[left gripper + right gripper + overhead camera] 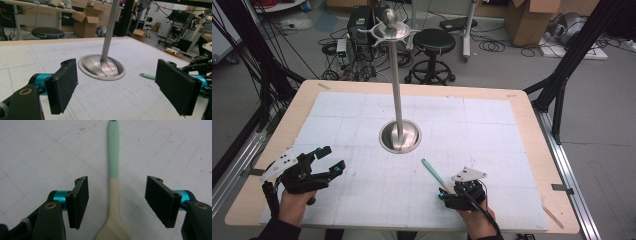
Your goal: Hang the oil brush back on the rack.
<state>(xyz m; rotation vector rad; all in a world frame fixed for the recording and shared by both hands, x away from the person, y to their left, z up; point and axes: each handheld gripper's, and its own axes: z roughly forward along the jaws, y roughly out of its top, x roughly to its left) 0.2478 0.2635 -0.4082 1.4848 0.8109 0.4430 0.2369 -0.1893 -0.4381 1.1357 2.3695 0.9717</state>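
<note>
A spoon [432, 172] with a mint-green handle and a pale wooden bowl end lies on the white mat, right of centre near the front. My right gripper [447, 192] hovers over its bowl end. In the right gripper view the spoon [113, 170] runs straight up between the wide-apart jaws, and the right gripper [117, 205] is open and touches nothing. My left gripper [333, 159] is open at the front left with nothing in it. Past the left gripper [120, 90] stands a metal stand [101, 67], with the spoon's handle [147, 76] to its right.
The metal stand [400, 136] has a round dished base mid-table and a tall pole topped by a hooked disc [390, 31]. The wooden table edge [539, 150] frames the mat. Beyond the table are a black stool [433, 42], cardboard boxes [527, 20] and floor cables.
</note>
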